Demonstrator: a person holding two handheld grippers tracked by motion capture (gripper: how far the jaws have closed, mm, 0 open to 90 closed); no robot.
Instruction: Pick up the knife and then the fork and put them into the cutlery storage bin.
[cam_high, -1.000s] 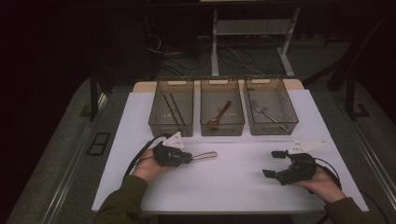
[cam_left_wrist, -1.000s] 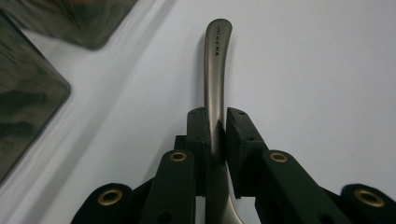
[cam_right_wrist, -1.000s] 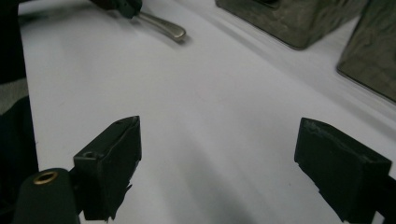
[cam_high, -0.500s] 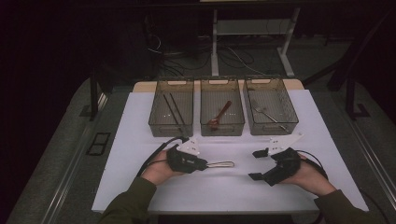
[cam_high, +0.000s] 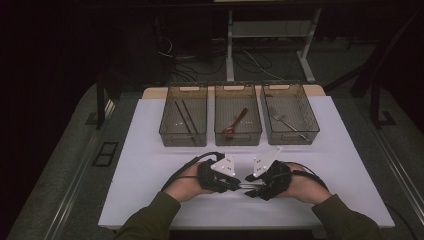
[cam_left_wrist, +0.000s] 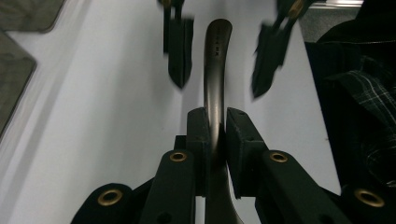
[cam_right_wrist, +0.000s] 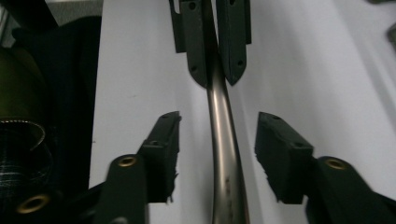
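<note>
A dark metal utensil handle (cam_left_wrist: 216, 70) runs straight out from my left gripper (cam_left_wrist: 215, 122), whose jaws are shut on it. The handle (cam_right_wrist: 223, 140) passes between the open jaws of my right gripper (cam_right_wrist: 219, 123) without touching either pad. From above, the left gripper (cam_high: 239, 184) and the right gripper (cam_high: 250, 189) meet tip to tip low over the white mat (cam_high: 150, 150), near the front centre. The utensil's head is hidden behind the left jaws.
Three clear bins stand in a row at the back of the mat: the left bin (cam_high: 165, 125) holds chopsticks, the middle bin (cam_high: 220, 131) a wooden spoon, the right bin (cam_high: 312, 125) a metal utensil. A dark sleeve borders each gripper view.
Both hands moved inward to the front centre. The left gripper brought the utensil along, and the right gripper's open jaws now straddle the handle's free end.
</note>
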